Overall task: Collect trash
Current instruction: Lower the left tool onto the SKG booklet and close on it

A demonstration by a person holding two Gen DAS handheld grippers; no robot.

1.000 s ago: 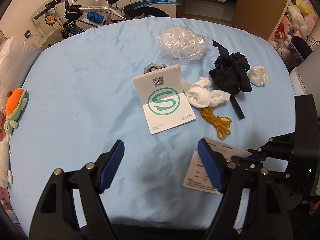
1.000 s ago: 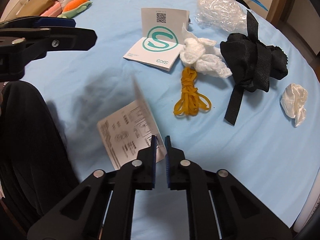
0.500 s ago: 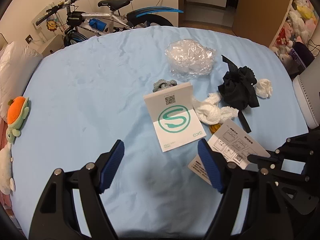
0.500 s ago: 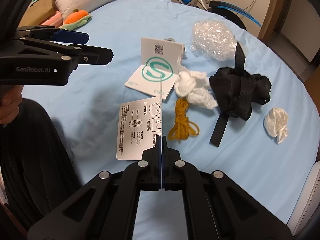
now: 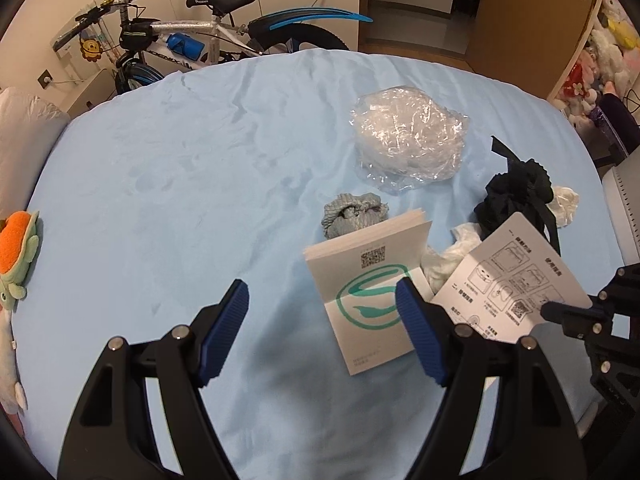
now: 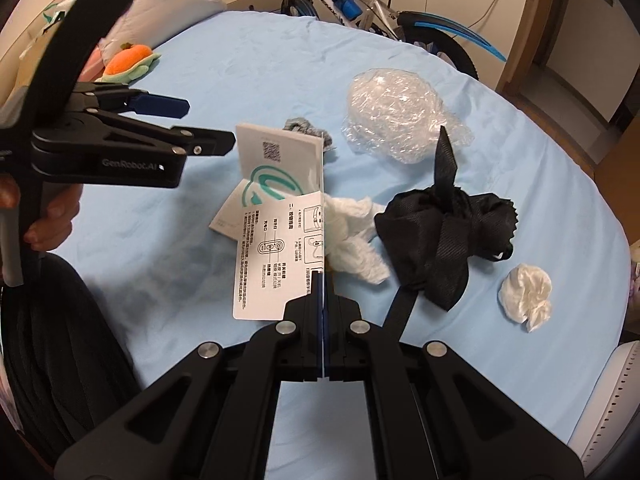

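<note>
Above the near right part of the light-blue bed sheet (image 5: 168,184), the right gripper (image 6: 322,280) has its jaws pressed together on the lower edge of a white printed instruction card (image 6: 276,256), holding it upright and clear of the bed. In the left wrist view the same card (image 5: 516,280) stands tilted off the sheet at the right. The left gripper (image 5: 322,332) hovers with its jaws spread, holding nothing, its opening over the sheet just left of the white booklet with a green S logo (image 5: 372,280).

The step in hand looks like the first pick of the collection: one piece of paper is lifted, the rest lies untouched. Left on the bed are the booklet, a crumpled white tissue wad (image 6: 352,236) just right of it, a grey knitted scrunchie (image 5: 352,212) behind it, a clear crumpled plastic bag (image 5: 408,136) farther off, a black mesh cloth with a strap (image 6: 444,232) to the right, and a small white tissue ball (image 6: 526,292) at the far right.

No bin or bag for the trash is visible, so the card's destination cannot be told. Next, the card probably needs carrying to wherever the trash goes, while the left gripper could close on the booklet's raised far edge.
</note>
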